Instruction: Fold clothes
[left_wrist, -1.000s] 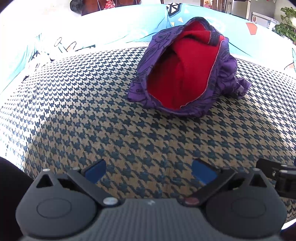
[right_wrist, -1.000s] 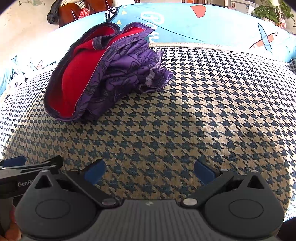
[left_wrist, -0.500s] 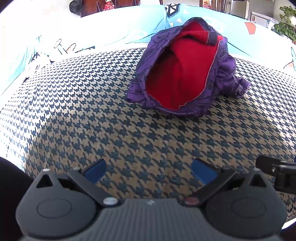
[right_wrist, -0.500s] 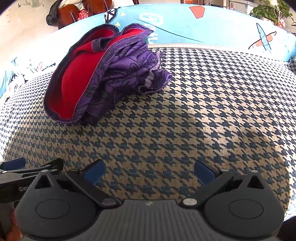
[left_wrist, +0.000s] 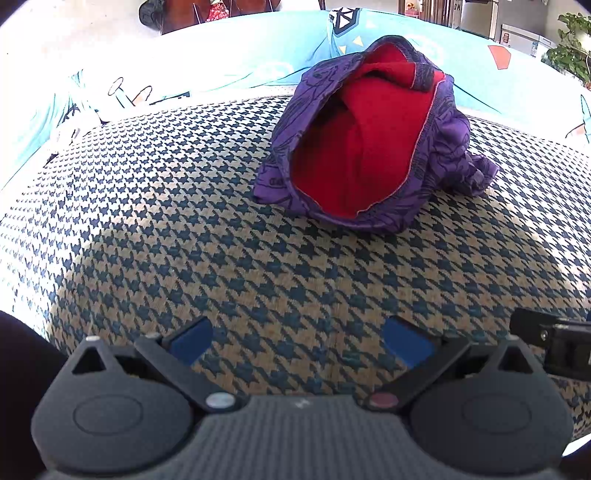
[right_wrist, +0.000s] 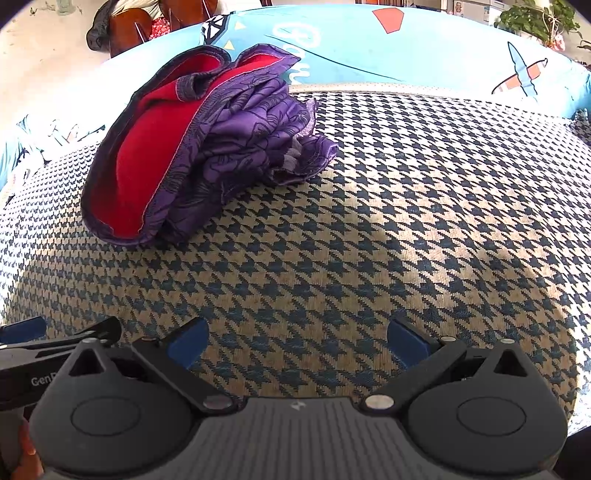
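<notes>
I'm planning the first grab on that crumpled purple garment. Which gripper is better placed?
Probably the left gripper: the purple garment lies nearly ahead of it, open hem facing it. From the right gripper, also open, the garment sits off to the left.

Garment (left_wrist: 373, 147): soft cloth, purple printed shell with slight sheen, matt red fleece lining. Cover (right_wrist: 406, 229): coarse woven houndstooth (matt). Gripper (left_wrist: 297, 341): matt black plastic.

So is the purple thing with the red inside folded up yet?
No. The purple garment lies in a crumpled heap on the houndstooth cover, red lining showing, edges bunched unevenly.
</notes>
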